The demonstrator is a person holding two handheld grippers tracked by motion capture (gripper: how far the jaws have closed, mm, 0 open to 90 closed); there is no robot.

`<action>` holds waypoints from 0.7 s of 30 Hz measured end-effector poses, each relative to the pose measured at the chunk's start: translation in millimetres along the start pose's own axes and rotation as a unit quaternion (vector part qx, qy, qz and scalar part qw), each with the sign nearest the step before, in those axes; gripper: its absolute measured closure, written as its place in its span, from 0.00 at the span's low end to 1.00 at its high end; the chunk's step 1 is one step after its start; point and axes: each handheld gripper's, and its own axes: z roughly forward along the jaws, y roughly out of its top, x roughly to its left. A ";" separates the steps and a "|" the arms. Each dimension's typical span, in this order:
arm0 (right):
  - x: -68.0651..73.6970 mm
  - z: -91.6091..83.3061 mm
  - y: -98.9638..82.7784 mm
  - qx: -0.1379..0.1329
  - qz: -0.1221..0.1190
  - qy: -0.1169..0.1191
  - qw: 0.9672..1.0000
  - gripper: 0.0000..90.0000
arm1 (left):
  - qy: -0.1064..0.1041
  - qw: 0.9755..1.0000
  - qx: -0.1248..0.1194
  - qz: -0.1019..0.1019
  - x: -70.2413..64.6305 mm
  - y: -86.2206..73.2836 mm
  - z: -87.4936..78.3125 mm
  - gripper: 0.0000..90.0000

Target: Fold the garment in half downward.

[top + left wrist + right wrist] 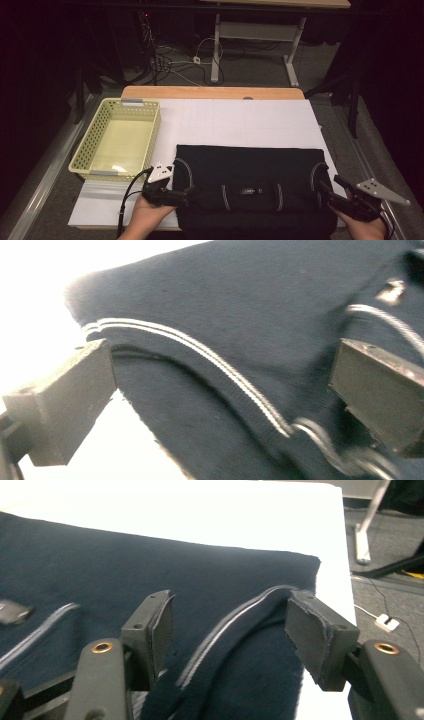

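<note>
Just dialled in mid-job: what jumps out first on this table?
The dark garment with thin white stripes, lying folded flat on the white table cover at the near edge. A gripper sits at each near corner of it: the left gripper with jaws wide open astride the striped seam, the right gripper with a striped fold between its open jaws. To the left stands an empty pale yellow basket.

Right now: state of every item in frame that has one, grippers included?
Left gripper: open, jaws wide over the garment's left edge, not pinching it.
Right gripper: open, the garment's striped fold lies between the jaws, pads not pressing on it.
Dark garment: folded, flat on the white sheet.
Yellow basket: upright, empty.
White sheet: spread flat on the table.
</note>
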 end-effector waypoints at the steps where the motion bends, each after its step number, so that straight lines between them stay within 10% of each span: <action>1: -3.1 3.3 1.7 0.002 0.002 -0.003 1.000 0.42 | 0.002 1.000 0.001 -0.005 2.6 1.3 2.4 0.00; 6: -21.3 23.4 6.9 0.022 0.019 -0.019 0.999 0.42 | -0.004 1.000 0.001 -0.022 8.6 9.0 12.2 0.00; 21: -43.6 87.6 24.2 0.109 0.038 -0.033 0.993 0.32 | 0.084 0.992 0.085 -0.039 36.1 27.0 55.4 0.00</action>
